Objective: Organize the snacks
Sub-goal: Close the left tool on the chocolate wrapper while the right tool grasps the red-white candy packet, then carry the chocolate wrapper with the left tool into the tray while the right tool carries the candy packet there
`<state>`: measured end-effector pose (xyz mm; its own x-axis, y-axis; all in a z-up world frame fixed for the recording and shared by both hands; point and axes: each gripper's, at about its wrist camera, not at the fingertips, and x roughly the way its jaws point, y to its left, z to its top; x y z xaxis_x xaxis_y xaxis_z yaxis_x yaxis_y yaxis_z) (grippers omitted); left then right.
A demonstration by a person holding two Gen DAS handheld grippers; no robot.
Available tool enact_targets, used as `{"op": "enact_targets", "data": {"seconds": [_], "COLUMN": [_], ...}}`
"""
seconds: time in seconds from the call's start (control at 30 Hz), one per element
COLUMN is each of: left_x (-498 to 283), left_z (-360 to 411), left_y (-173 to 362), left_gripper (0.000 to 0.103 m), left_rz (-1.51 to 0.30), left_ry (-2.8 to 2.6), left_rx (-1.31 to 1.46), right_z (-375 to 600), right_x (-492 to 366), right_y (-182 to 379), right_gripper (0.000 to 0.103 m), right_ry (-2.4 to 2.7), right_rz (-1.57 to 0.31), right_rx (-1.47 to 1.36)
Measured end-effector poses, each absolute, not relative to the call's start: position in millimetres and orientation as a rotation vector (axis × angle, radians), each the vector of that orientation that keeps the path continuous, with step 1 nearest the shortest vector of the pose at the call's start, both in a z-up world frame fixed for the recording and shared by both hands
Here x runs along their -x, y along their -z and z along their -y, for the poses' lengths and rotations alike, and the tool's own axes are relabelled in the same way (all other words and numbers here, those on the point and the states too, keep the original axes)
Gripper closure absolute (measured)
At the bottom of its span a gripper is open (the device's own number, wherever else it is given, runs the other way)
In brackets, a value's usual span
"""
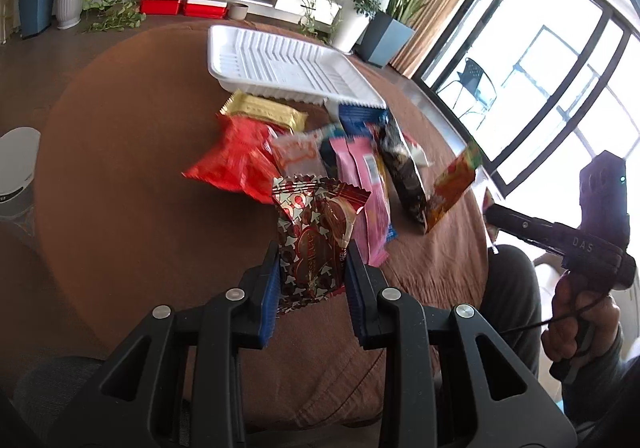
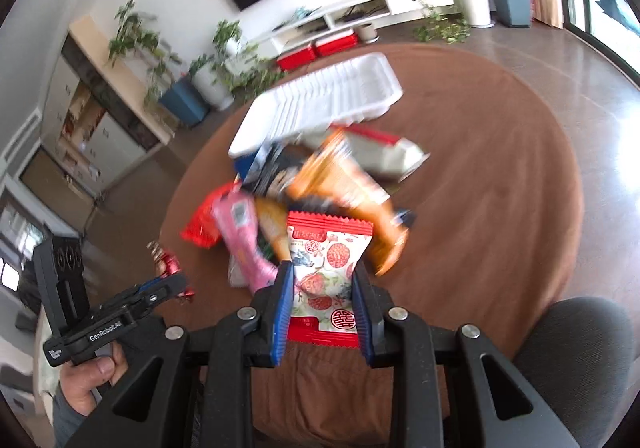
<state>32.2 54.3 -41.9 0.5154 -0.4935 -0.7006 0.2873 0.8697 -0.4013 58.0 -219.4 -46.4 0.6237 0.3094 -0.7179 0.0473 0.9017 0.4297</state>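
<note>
We grip a brown chocolate packet [image 1: 314, 236] in our left claw [image 1: 312, 272] and a red-and-white packet [image 2: 326, 272] in our right claw [image 2: 323, 288], while the white tray [image 1: 240, 48] sits empty and the pile [image 1: 320, 160] waits on the counter [image 1: 120, 168].

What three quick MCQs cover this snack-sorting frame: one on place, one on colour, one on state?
1. Where is the white ribbed plastic tray?
A. On the brown round table, beyond the snack pile
B. On the floor
C. In the person's lap

2. What colour is the packet in the right gripper?
A. Solid green
B. White with red fruit print and red ends
C. Plain black

3. What is the state of the left gripper?
A. Open, nothing between its fingers
B. Out of view
C. Shut on a snack packet

Answers:
1 A, the tray sits on the tablecloth behind the heap of snacks.
2 B, the white and red fruit-print packet is clamped between blue pads.
3 C, both pads press on the brown and red chocolate snack packet.
</note>
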Motion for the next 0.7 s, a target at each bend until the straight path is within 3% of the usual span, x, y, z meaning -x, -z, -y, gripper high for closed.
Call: {"op": "enact_targets", "data": {"seconds": [0.37,0.7], "left_x": [-78,-190], "left_z": [-100,-111], "left_y": [-3,-44], "left_gripper": [0.076,0.076], "left_rz": [-0.855,-0.849], "left_ry": [0.392,0.357], "left_rx": [0.233,0.115], "right_z": [320,362], "right_x": [-93,-193], "right_y": [24,0], "right_gripper": [0.073,0.073], "right_ry": [0.000,-0.004], "right_rz": [-0.787,-0.760], "right_rx": [-0.501,-0.444]}}
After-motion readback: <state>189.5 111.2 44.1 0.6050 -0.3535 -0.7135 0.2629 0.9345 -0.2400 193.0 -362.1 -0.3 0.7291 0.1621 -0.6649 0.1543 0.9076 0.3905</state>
